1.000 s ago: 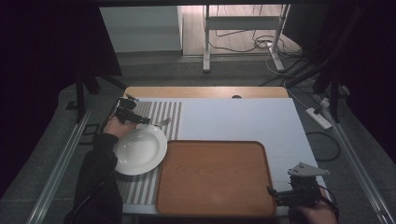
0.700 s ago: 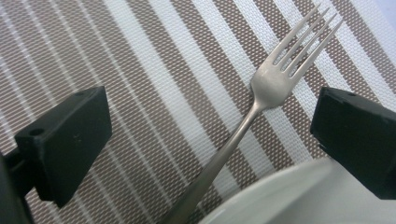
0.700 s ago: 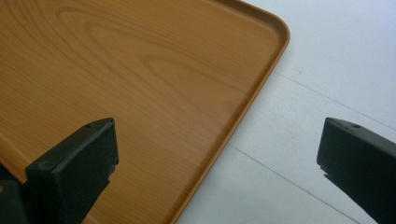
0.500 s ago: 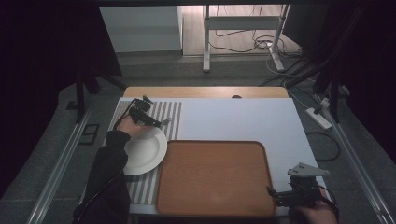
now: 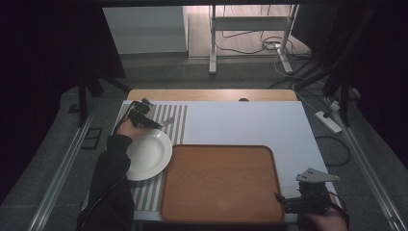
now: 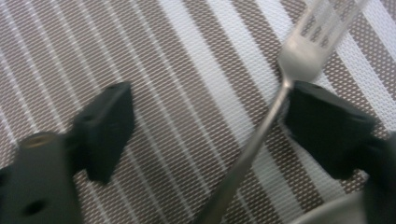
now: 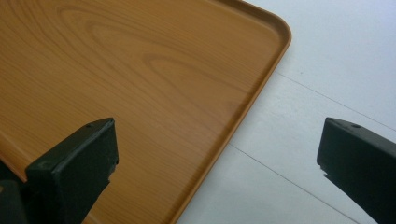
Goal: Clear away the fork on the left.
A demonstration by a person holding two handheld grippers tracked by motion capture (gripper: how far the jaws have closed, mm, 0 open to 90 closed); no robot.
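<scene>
The left gripper (image 6: pixel 201 126) had just been closing over a fork (image 6: pixel 261 135) that lay on the striped placemat (image 6: pixel 177 70). Its jaws were still apart: one pad touched the fork's neck, the other stood well clear across the stripes. In the high view this gripper (image 5: pixel 153 123) sat at the far left of the tabletop (image 5: pixel 250 120), just beyond the white plate (image 5: pixel 146 154), with the fork (image 5: pixel 167 121) poking out past it.

The step in hand looked like picking up the fork. To do it well, the jaws probably needed to come together squarely across the thin neck or handle, low against the placemat, so the metal would not skid sideways or pivot out. A level, slow lift would then keep the tines from catching the plate's rim.

The right gripper (image 7: pixel 217 158) hung wide open and empty over the near right corner of the wooden tray (image 7: pixel 116 70); in the high view it (image 5: pixel 284 202) rested at that corner of the tray (image 5: pixel 221 183).
</scene>
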